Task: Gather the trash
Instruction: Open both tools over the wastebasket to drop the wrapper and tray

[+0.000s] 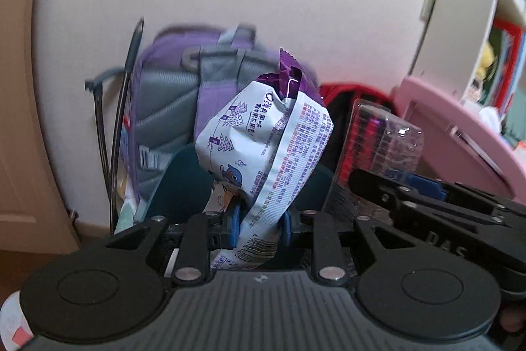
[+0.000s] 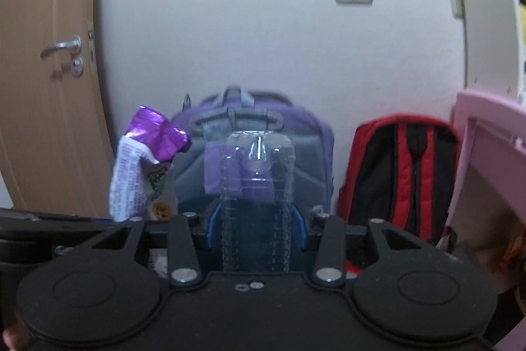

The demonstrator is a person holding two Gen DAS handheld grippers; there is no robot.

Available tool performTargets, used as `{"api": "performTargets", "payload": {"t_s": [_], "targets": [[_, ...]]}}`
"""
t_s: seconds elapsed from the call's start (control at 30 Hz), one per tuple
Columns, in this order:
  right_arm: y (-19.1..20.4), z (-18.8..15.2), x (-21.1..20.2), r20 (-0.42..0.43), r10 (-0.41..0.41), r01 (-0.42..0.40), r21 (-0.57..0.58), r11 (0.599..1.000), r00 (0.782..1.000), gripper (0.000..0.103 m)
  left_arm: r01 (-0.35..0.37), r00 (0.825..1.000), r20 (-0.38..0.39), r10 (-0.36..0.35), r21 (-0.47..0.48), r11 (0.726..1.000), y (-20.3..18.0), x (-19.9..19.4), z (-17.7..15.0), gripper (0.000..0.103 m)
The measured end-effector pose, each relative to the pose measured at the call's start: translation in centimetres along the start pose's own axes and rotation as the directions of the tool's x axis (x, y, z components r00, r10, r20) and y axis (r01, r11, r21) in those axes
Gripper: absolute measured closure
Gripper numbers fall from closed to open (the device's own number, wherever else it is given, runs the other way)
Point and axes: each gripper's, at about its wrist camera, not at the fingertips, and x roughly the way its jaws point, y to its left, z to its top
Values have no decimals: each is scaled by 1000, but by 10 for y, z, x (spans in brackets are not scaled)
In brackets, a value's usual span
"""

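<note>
step: carrying collected trash, bin not in view; next: find bin, release both | left gripper (image 1: 261, 227) pinched on snack wrapper (image 1: 263, 134), angled downward toward purple backpack (image 1: 184, 94) | right gripper (image 2: 256, 227) clamped around clear plastic container (image 2: 256, 173), held alongside; red backpack (image 2: 401, 173) right

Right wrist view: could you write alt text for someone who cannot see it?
The right tongs grip a clear plastic container. Behind it, a purple backpack and a red backpack lean against a white wall; a purple-topped snack wrapper stands at left.
</note>
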Motion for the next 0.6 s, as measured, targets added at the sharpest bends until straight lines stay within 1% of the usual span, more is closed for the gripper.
{"api": "performTargets", "payload": {"t_s": [0.07, 0.17, 0.3, 0.4, 0.43, 0.5, 0.53, 0.57, 0.6], "targets": [[0, -4, 10, -33, 13, -14, -8, 1000, 999, 60, -5, 999, -36, 5, -2, 1000, 6, 14, -3, 79], [1, -11, 21, -69, 7, -8, -26, 1000, 998, 59, -18, 997, -81, 18, -2, 1000, 13, 31, -10, 79], [-3, -18, 33, -110, 31, -30, 7, 1000, 993, 57, -21, 995, -101, 20, -15, 1000, 18, 44, -17, 78], [-6, -20, 38, -137, 39, -37, 20, 999, 990, 57, -29, 993, -119, 26, -24, 999, 21, 51, -19, 75], [-6, -20, 39, -144, 41, -38, 24, 999, 989, 56, -34, 992, -122, 30, -28, 999, 22, 52, -20, 74], [-6, -22, 38, -146, 42, -39, 26, 999, 988, 50, -42, 991, -125, 38, -27, 999, 23, 51, -21, 70], [-6, -22, 38, -150, 48, -45, 24, 999, 988, 48, -45, 991, -127, 42, -25, 999, 22, 51, -22, 57], [-5, -22, 38, -153, 53, -51, 18, 999, 987, 46, -52, 991, -125, 49, -22, 998, 21, 50, -23, 42], [-3, -23, 36, -153, 52, -51, 12, 999, 987, 46, -68, 991, -116, 65, -22, 997, 20, 47, -24, 37]]}}
